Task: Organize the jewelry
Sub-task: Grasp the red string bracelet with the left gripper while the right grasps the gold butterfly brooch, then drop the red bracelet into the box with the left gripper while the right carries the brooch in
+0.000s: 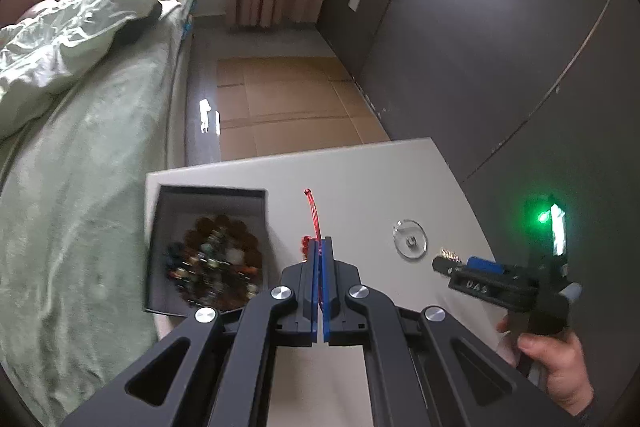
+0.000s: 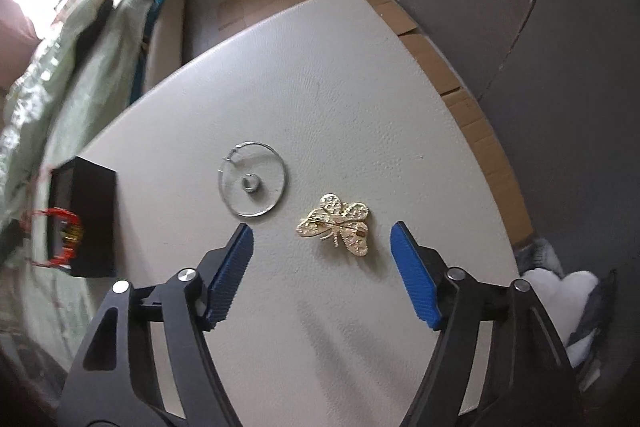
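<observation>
My left gripper [image 1: 319, 241] is shut on a red bracelet [image 1: 313, 213], held above the white table [image 1: 360, 171] just right of the black jewelry box [image 1: 212, 193], which holds beaded bracelets [image 1: 216, 263]. In the right wrist view the red bracelet [image 2: 60, 235] hangs blurred by the box [image 2: 90, 223]. My right gripper [image 2: 322, 231] is open over a gold butterfly brooch [image 2: 340, 225], which lies between its fingers. A silver hoop [image 2: 253, 181] with a small ring [image 2: 251, 183] inside lies left of the brooch. The hoop [image 1: 410, 239] and right gripper [image 1: 444, 261] show in the left wrist view.
A bed with green bedding [image 1: 80, 147] runs along the table's left side. Cardboard [image 1: 288, 107] covers the floor beyond the table. A dark wardrobe [image 1: 500, 47] stands on the right. A white and grey soft object [image 2: 568, 299] lies off the table's right edge.
</observation>
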